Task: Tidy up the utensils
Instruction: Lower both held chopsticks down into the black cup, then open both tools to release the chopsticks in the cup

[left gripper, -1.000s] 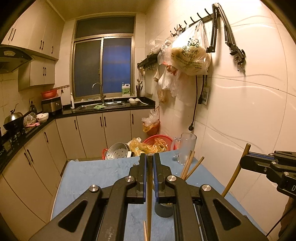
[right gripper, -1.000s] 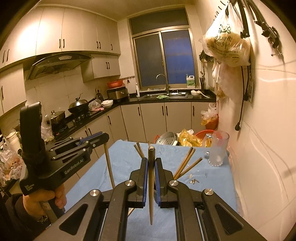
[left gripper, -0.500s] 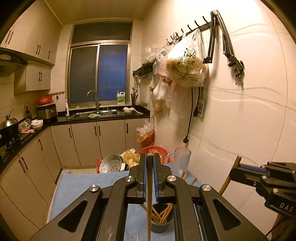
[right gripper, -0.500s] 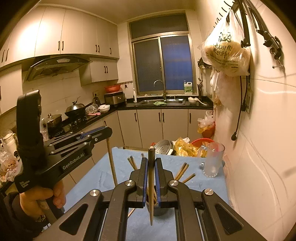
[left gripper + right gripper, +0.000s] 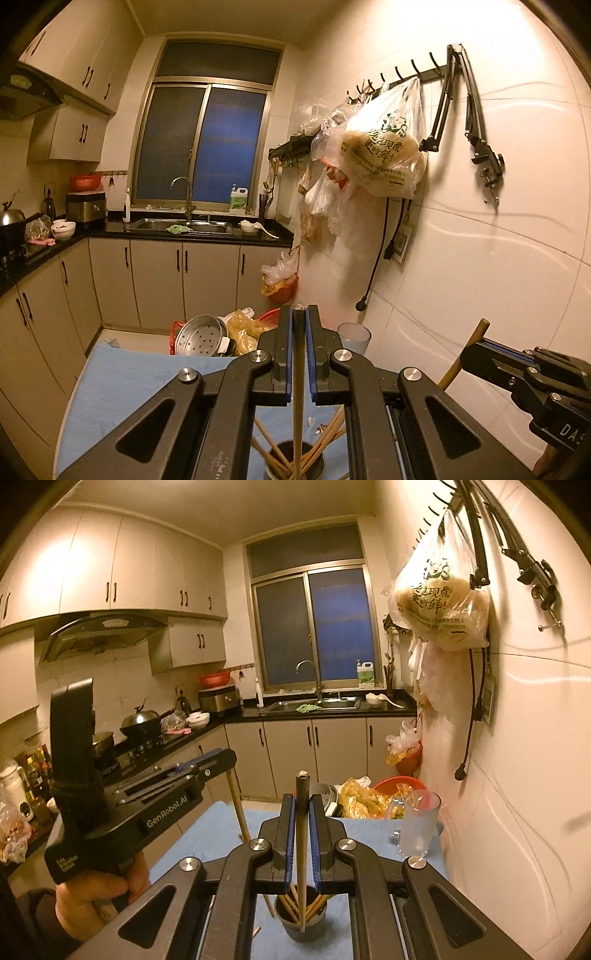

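Observation:
My left gripper is shut on a wooden chopstick that hangs upright, its lower tip inside the dark utensil cup with several chopsticks. My right gripper is shut on another wooden chopstick, upright, its tip reaching into the same cup. The left gripper also shows at the left of the right wrist view, held by a hand, with its chopstick slanting down. The right gripper shows at the right edge of the left wrist view.
The cup stands on a blue mat on a table. A glass mug stands at the far right by the tiled wall. Beyond the table's far edge lie a metal steamer, bags and a red basket. Plastic bags hang on the wall.
Both grippers have risen and tipped up, so the view shows more of the wall and ceiling. The chopstick tips now sit lower over the cup, reaching into it.

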The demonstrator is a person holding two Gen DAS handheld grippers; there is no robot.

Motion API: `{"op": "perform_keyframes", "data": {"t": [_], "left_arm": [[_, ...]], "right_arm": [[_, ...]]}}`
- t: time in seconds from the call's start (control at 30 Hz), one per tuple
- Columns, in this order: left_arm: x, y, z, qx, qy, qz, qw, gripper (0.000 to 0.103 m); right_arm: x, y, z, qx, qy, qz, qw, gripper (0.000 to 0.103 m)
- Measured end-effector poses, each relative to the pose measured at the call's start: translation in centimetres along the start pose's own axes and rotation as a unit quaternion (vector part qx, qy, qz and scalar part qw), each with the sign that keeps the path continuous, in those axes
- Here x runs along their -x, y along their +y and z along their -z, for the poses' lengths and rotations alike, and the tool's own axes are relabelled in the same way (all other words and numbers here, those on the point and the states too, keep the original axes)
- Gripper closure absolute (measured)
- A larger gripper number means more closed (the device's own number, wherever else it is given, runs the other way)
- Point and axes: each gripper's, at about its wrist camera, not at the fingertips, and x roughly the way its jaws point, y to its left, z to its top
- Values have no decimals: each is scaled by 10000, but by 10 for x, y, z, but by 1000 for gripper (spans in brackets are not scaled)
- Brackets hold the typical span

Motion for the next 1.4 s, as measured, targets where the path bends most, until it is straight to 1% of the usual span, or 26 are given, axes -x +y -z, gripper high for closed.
{"op": "perform_keyframes", "data": {"t": [0.17,0.3,0.47,0.63,0.8,1.0,1.2,1.4], "left_arm": [[-18,5,13,63,-2,13,10000,96],[-30,7,25,-17,70,-24,10000,96],[-42,14,44,13,242,-24,9997,96],[-45,20,60,65,386,-31,9992,96],[-47,19,76,-4,513,-80,9986,96],[-50,18,84,-11,615,-98,9981,96],[-50,13,88,-129,659,-137,9976,96],[-49,8,91,-228,663,-198,9973,96]], "right_arm": [[-20,-12,7,-182,-49,-26,9998,95],[-36,-17,14,-214,-18,-51,9998,95],[-57,-22,24,-197,113,-58,9997,95],[-73,-20,38,-116,320,-100,9994,95],[-84,-20,55,-144,512,-130,9985,95],[-95,-24,72,-191,741,-107,9970,95],[-103,-29,82,-243,909,-89,9955,95],[-102,-32,86,-320,932,-67,9951,95]]}}
